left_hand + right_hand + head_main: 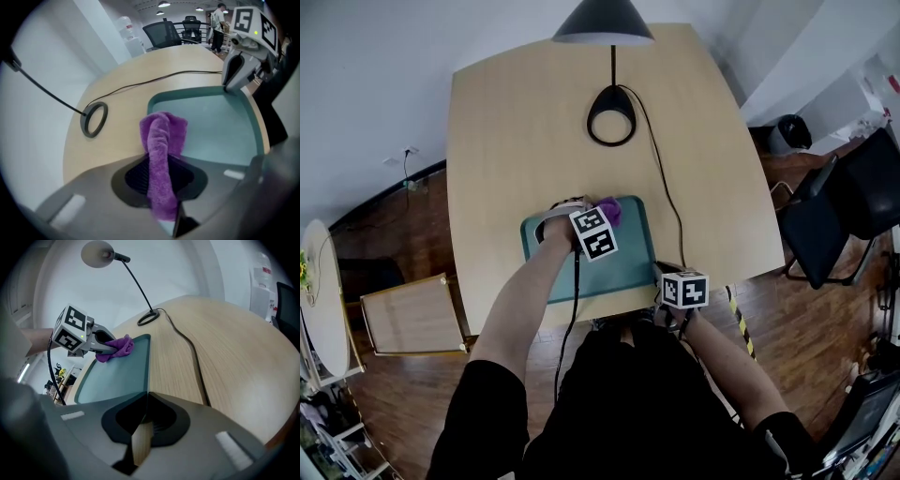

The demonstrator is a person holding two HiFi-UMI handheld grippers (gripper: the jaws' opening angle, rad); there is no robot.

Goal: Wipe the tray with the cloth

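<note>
At the tray edge — purple cloth

Fuzzy purple terry cloth; tray teal, smooth, matt, probably plastic; table pale wood-grain.

Pale wood table in an office with white walls and a dark plank floor.
A black desk lamp stands on a ring base near the middle of the tabletop's far edge, and its black cord trails across toward the near right corner. A socket sits low on the wall beyond the far left corner. Left of the tabletop, a low wooden stand and a round white table stand on the floor; to the right is a black office chair. Farther off in the room are more office chairs, a water dispenser, lit ceiling lights and a standing person.
</note>
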